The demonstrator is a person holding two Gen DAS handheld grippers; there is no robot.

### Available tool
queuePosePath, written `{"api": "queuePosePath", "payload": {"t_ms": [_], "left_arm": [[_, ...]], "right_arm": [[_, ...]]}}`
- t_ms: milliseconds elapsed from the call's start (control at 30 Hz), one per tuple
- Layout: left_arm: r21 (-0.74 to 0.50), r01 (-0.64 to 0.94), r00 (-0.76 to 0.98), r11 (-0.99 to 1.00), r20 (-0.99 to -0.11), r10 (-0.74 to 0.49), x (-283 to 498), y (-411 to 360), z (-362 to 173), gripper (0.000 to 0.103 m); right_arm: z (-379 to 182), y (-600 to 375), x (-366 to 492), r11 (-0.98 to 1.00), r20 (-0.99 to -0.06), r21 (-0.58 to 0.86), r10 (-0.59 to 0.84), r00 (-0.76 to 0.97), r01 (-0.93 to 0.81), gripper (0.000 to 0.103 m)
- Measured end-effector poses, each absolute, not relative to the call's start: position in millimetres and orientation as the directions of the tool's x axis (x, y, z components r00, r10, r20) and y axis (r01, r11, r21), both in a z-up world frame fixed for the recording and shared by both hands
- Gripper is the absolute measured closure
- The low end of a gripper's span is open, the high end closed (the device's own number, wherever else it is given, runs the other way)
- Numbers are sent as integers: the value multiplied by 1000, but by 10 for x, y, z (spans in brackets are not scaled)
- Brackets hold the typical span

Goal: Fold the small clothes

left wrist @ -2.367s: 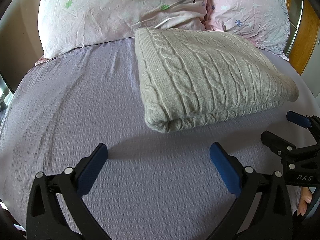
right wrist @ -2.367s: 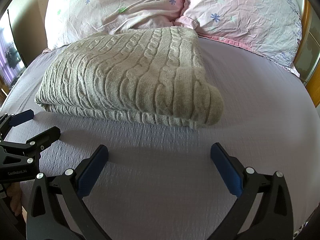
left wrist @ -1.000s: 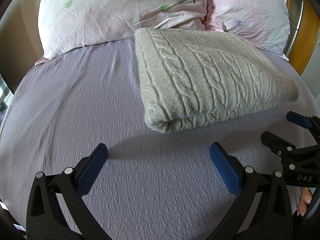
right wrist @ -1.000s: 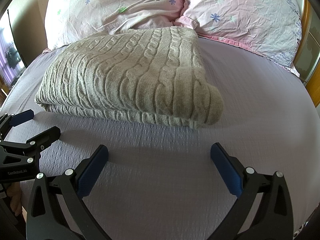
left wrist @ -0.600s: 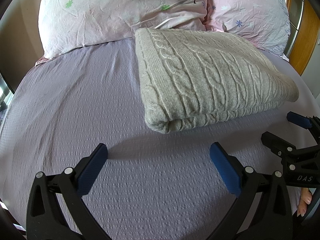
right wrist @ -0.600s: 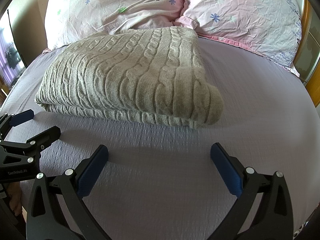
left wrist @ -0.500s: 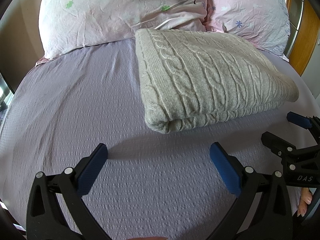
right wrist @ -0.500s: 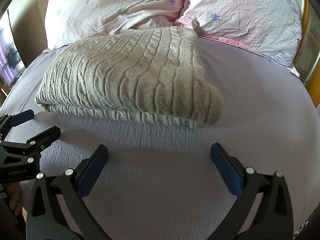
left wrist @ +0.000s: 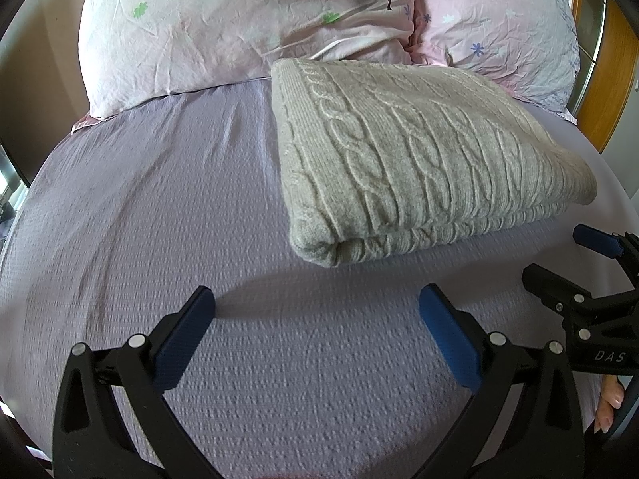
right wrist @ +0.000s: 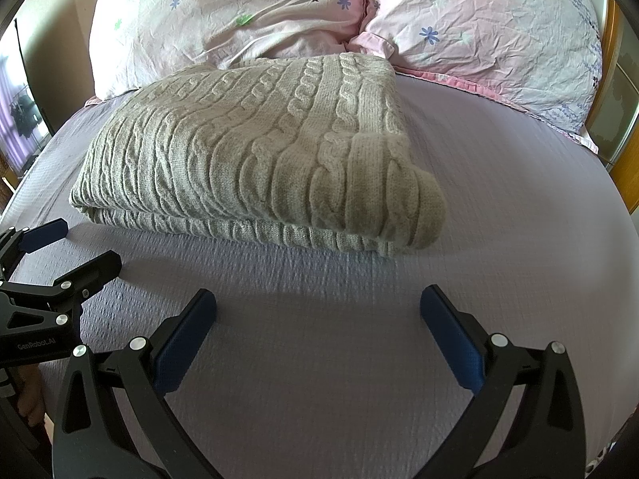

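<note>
A grey cable-knit sweater (left wrist: 419,159) lies folded into a thick rectangle on the lilac bed sheet (left wrist: 159,207), its far edge against the pillows. It also shows in the right wrist view (right wrist: 259,151). My left gripper (left wrist: 315,319) is open and empty, a little in front of the sweater's near left corner. My right gripper (right wrist: 317,319) is open and empty, in front of the sweater's near right corner. Each gripper shows at the edge of the other's view, the right one (left wrist: 575,263) and the left one (right wrist: 68,247), both open above the sheet.
Two pink flowered pillows (left wrist: 247,24) (right wrist: 499,28) lie at the head of the bed behind the sweater. A wooden headboard or frame (left wrist: 611,60) rises at the right. The sheet falls away at the left and right bed edges.
</note>
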State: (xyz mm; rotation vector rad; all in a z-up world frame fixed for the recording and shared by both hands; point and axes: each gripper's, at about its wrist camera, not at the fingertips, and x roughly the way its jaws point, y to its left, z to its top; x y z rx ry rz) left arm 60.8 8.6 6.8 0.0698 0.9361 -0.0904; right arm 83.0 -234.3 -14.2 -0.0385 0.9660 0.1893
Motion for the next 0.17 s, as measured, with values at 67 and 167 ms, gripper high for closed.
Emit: {"api": "queuePosePath", "payload": {"t_ms": [67, 167], "left_arm": [[21, 108, 590, 994, -806, -47, 609, 86, 68, 2], [21, 108, 590, 994, -806, -47, 608, 85, 68, 2]], "right_arm": [[-142, -2343, 830, 983, -820, 52, 143, 554, -177, 1], [-142, -2343, 830, 983, -820, 52, 143, 554, -177, 1]]}}
